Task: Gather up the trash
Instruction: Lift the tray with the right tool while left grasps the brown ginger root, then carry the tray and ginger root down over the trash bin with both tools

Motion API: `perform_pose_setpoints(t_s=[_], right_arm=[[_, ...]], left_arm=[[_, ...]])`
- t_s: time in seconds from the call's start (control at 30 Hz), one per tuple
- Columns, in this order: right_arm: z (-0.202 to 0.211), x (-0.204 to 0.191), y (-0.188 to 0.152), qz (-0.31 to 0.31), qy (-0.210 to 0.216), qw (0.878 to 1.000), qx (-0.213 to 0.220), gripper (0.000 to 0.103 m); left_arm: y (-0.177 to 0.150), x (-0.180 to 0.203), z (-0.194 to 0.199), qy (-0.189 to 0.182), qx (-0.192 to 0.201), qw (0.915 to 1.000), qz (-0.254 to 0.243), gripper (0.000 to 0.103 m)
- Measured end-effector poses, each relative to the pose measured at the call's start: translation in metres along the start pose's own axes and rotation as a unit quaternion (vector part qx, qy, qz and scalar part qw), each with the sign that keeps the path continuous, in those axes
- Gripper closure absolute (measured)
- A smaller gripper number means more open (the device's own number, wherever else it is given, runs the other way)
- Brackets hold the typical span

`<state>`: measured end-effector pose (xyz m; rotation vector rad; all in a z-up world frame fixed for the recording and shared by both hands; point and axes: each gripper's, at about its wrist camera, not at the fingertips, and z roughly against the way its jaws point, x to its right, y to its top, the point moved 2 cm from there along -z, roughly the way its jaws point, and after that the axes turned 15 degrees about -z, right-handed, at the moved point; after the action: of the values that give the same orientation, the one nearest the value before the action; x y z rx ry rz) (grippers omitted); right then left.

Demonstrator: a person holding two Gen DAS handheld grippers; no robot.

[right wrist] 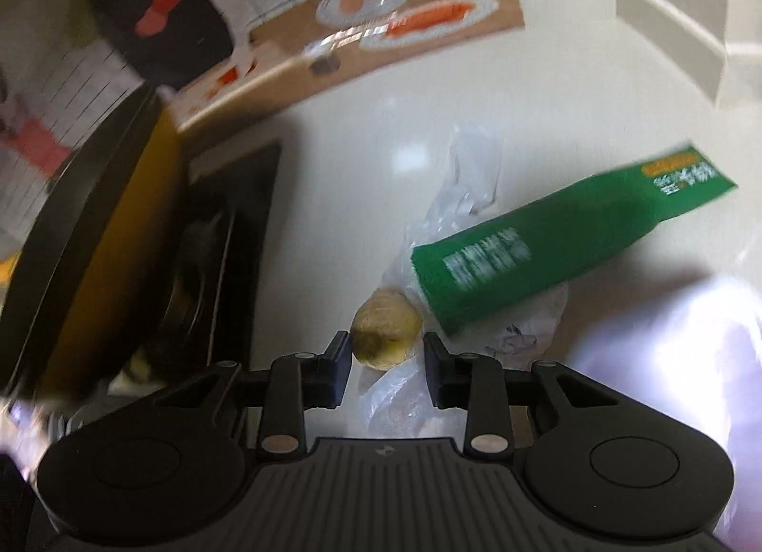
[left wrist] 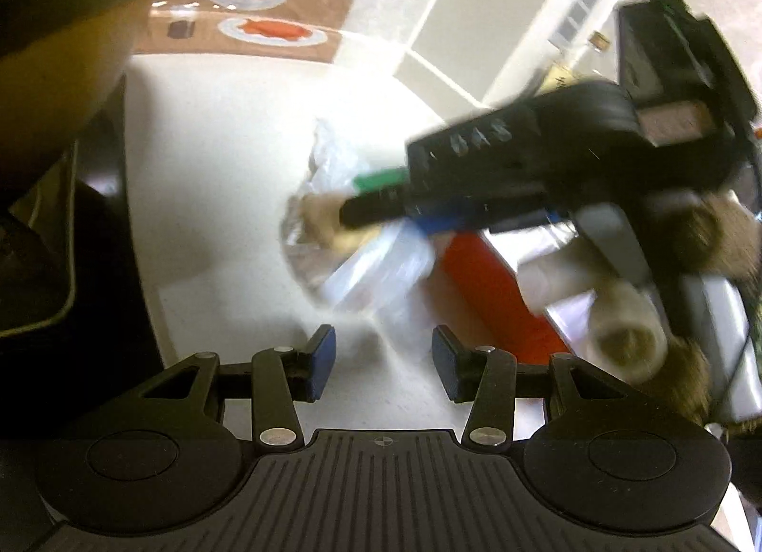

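The white surface (right wrist: 362,161) is filling both views. Right tongs (right wrist: 386,364) are standing apart around a tan lump (right wrist: 386,335) on clear plastic (right wrist: 471,171) — centring before squeezing seems wise. Left tongs (left wrist: 383,361) are hanging open, empty — green packet (right wrist: 547,247) lying beyond.

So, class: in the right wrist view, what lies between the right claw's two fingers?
A small tan lump resting on crumpled clear plastic sits between the right claw's fingers, touching the left-hand finger. The right wrist view shows this.
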<state>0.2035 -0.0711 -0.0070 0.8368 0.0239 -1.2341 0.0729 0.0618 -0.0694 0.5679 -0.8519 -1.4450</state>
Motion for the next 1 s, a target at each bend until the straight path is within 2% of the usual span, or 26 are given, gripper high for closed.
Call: perform_pose_setpoints(t_s=[0.07,0.17,0.23,0.4,0.53,0.7,0.8,0.93,1.0], right_arm=[[0.011,0.004,-0.014,-0.004,0.006,1.0,-0.001,0.07],[0.042,0.008,-0.028,0.008,-0.003,0.999,0.047,0.054],[0.066,0.014,-0.034,0.012,-0.018,0.996,0.09,0.05],[0.107,0.033,-0.049,0.03,-0.103,0.98,0.165,0.049],[0.12,0.052,-0.064,0.048,-0.178,0.962,0.203,0.048],[0.138,0.086,-0.083,0.028,-0.226,0.947,0.228,0.04],[0.141,0.099,-0.09,0.02,-0.249,0.94,0.231,0.037],[0.144,0.107,-0.102,0.017,-0.264,0.934,0.239,0.035],[0.143,0.108,-0.105,0.016,-0.266,0.932,0.244,0.03]], left_arm=[[-0.001,0.002,0.003,-0.005,0.006,1.0,0.001,0.053],[0.005,0.0,0.004,0.004,0.025,0.9995,0.018,0.053],[0.011,-0.004,0.002,0.025,0.039,0.9984,0.034,0.053],[0.026,-0.011,-0.019,0.084,0.031,0.9953,0.037,0.053],[0.032,-0.014,-0.031,0.095,0.015,0.9947,0.035,0.053],[0.038,-0.018,-0.05,0.1,0.002,0.9947,0.023,0.053],[0.039,-0.019,-0.055,0.095,0.011,0.9954,0.002,0.054],[0.039,-0.021,-0.053,0.073,0.014,0.9972,-0.003,0.059],[0.037,-0.022,-0.048,0.067,0.011,0.9977,0.002,0.06]])
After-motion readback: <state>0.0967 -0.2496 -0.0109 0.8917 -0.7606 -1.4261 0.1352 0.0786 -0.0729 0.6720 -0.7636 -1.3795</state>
